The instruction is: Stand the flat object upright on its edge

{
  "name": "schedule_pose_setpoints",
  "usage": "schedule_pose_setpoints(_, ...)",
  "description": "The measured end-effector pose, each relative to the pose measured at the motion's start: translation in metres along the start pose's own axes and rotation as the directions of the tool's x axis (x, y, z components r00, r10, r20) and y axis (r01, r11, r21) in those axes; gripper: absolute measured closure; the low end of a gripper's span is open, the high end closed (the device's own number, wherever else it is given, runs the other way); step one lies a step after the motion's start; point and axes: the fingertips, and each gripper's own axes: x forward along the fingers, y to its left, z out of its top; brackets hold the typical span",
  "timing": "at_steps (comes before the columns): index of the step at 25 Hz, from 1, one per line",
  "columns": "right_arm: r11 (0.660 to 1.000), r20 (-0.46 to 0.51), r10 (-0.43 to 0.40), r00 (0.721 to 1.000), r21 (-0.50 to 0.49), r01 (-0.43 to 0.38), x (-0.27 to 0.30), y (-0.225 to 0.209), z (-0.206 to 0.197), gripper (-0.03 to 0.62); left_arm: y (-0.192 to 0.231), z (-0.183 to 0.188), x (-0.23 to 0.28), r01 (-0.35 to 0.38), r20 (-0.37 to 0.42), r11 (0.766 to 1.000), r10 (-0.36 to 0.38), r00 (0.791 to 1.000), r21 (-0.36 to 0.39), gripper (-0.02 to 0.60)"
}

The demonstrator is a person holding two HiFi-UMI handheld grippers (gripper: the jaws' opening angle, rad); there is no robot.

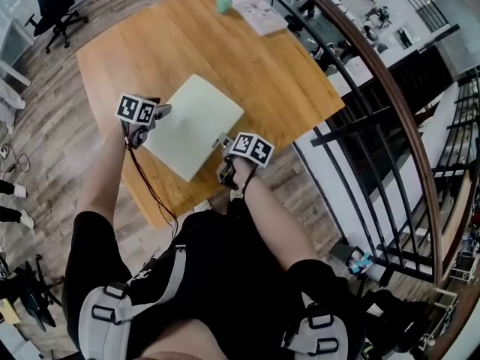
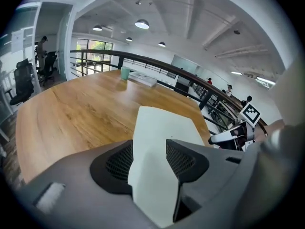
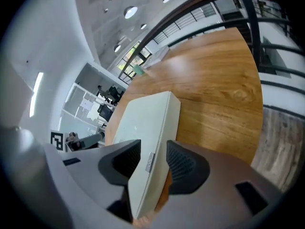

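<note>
A pale, square flat board (image 1: 193, 126) lies on the wooden table (image 1: 285, 81) near its front edge. My left gripper (image 1: 154, 122) is at the board's left edge and my right gripper (image 1: 223, 152) is at its near right edge. In the left gripper view the board (image 2: 162, 128) runs between the two jaws of the left gripper (image 2: 149, 159), which stand wide. In the right gripper view the board's thick edge (image 3: 147, 123) sits between the jaws of the right gripper (image 3: 153, 161), and wood shows in a gap beside the right pad.
A green cup (image 1: 223, 3) and a stack of papers (image 1: 259, 13) sit at the table's far end. A dark railing (image 1: 375, 88) runs along the table's right side above a drop. An office chair (image 1: 52, 6) stands at the far left.
</note>
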Motion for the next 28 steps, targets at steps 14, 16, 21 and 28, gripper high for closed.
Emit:
schedule_pose_setpoints(14,0.996,-0.055,-0.015,0.998,0.093,0.02,0.039,-0.008,-0.004,0.445,0.028,-0.013,0.071,0.137,-0.161,0.976,-0.164,0.973,-0.167,0.359)
schedule_pose_setpoints(16,0.997,-0.056,-0.033,0.998,0.062,0.037,0.042,-0.009,-0.005,0.439,0.03,-0.016,0.074,0.176,-0.155,0.957,-0.214,0.964,-0.229,0.36)
schedule_pose_setpoints(21,0.996,-0.063,-0.089,0.994,-0.004,0.089,0.045,-0.008,-0.008,0.426,0.032,-0.022,0.077,0.178,-0.226,0.957,-0.23,0.947,-0.228,0.36)
schedule_pose_setpoints(28,0.998,-0.149,-0.062,0.987,0.007,0.064,0.046,-0.015,-0.007,0.424,0.024,-0.019,0.08,0.13,-0.241,0.974,-0.174,0.955,-0.187,0.374)
